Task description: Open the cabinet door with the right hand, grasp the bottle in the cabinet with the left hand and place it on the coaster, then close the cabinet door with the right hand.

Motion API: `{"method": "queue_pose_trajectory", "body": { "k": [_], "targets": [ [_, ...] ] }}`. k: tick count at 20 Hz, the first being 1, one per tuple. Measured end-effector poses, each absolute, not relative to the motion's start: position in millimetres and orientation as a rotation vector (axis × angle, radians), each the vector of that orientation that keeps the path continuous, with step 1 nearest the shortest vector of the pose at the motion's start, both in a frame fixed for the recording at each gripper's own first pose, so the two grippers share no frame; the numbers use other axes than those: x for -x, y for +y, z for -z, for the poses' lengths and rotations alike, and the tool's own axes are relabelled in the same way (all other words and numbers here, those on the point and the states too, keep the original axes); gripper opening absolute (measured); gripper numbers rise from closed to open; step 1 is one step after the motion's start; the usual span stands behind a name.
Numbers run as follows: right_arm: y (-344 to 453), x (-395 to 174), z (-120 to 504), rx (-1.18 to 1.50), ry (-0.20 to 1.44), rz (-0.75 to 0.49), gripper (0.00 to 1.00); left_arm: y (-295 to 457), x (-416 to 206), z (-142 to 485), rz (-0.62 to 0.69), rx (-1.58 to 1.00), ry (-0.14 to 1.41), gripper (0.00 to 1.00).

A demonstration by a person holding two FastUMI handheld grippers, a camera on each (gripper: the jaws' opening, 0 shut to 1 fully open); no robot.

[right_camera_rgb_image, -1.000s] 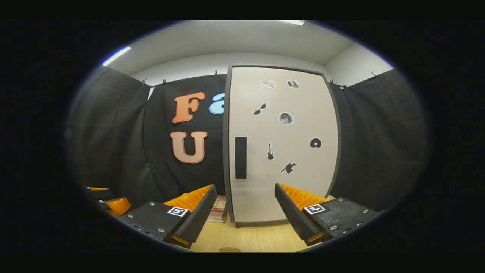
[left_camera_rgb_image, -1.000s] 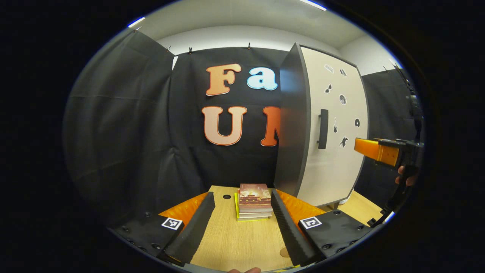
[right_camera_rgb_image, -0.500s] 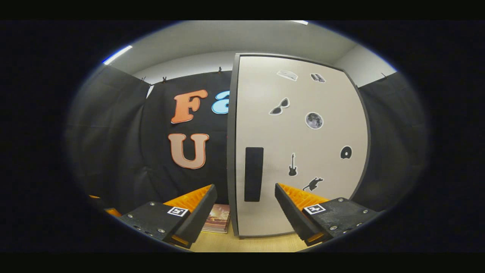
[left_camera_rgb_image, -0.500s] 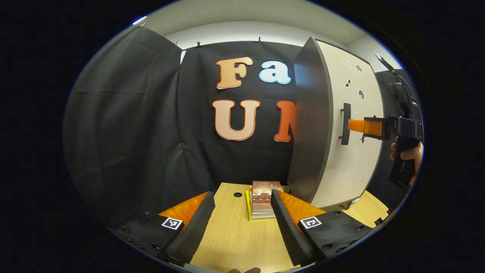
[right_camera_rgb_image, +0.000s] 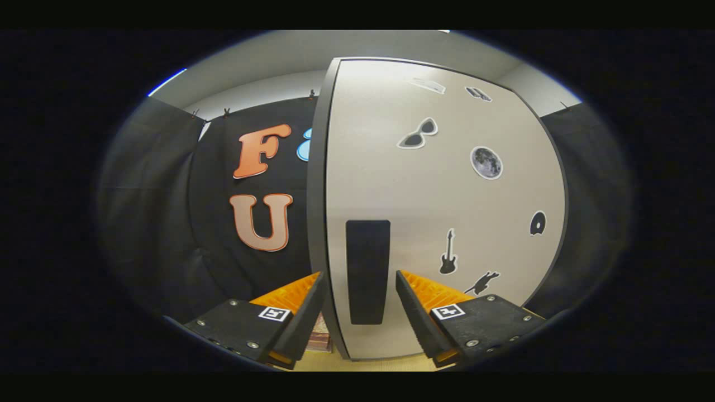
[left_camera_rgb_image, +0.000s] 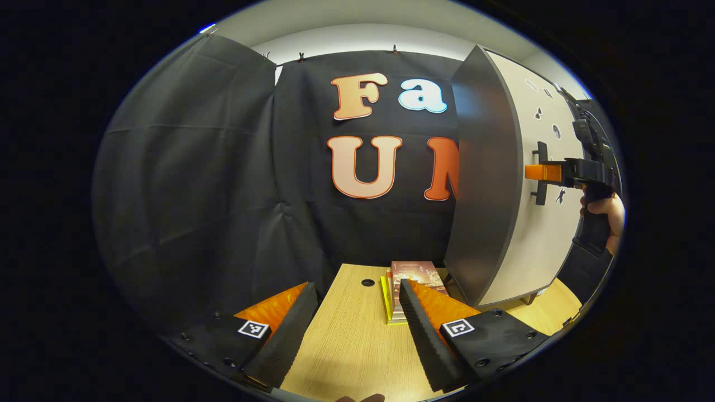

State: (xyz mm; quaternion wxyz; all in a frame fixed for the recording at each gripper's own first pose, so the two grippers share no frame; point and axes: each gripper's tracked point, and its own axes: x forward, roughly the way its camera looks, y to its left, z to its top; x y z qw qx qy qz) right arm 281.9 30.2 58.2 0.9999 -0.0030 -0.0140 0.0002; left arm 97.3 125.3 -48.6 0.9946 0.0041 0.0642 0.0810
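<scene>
Even indoor light comes from ceiling strip lamps (left_camera_rgb_image: 206,28), which show as thin bright slivers at the upper edge of both views. The pale cabinet door with dark stickers (right_camera_rgb_image: 447,195) is brightly lit and sharp; the black cloth wall (left_camera_rgb_image: 195,184) stays dim. Fisheye distortion bends straight edges outward. The right gripper view is softer and slightly grainy.

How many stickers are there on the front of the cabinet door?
7: pale sticker and dark sticker at top, sunglasses, moon, disc at right edge, guitar, animal figure lowest. The right gripper may hide more.
</scene>
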Motion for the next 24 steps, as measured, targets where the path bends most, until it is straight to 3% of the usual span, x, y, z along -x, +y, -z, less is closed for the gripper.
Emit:
{"method": "queue_pose_trajectory", "body": {
  "k": [3, 4, 7, 9, 10, 11, 16, 22, 24],
  "targets": [
    [27.6, -283.5, -49.5, 0.014, -0.011, 0.021, 0.53, 131.6, -100.8, 52.9, -0.17, -0.012, 0.141, 0.97],
    [27.5, -283.5, -50.0, 0.015, -0.019, 0.021, 0.35, 131.6, -101.0, 53.3, -0.168, -0.013, 0.144, 0.97],
    [27.2, -279.8, -50.3, 0.002, -0.005, 0.017, 0.35, 129.4, -101.9, 55.6, -0.162, -0.014, 0.144, 0.97],
    [27.4, -276.8, -49.4, -0.001, 0.003, 0.012, 0.29, 126.9, -100.6, 56.1, -0.155, -0.006, 0.144, 0.97],
    [27.3, -274.6, -50.0, -0.003, 0.003, 0.009, 0.31, 123.5, -99.6, 56.3, -0.151, -0.003, 0.145, 0.97],
    [27.2, -272.2, -49.8, -0.003, 0.01, 0.006, 0.27, 119.8, -96.9, 55.3, -0.147, -0.001, 0.145, 0.97],
    [24.6, -248.6, -51.9, -0.024, 0.005, -0.004, 0.28, 102.3, -81.1, 49.6, -0.135, -0.011, 0.127, 0.99],
    [-0.6, -178.4, -42.0, -0.043, -0.008, -0.021, 0.22, 67.9, -49.6, 40.9, -0.118, -0.038, 0.111, 0.97],
    [-2.4, -170.3, -42.8, -0.045, -0.019, -0.016, 0.25, 55.8, -34.1, 35.3, -0.114, -0.053, 0.097, 0.97]
  ]
}}
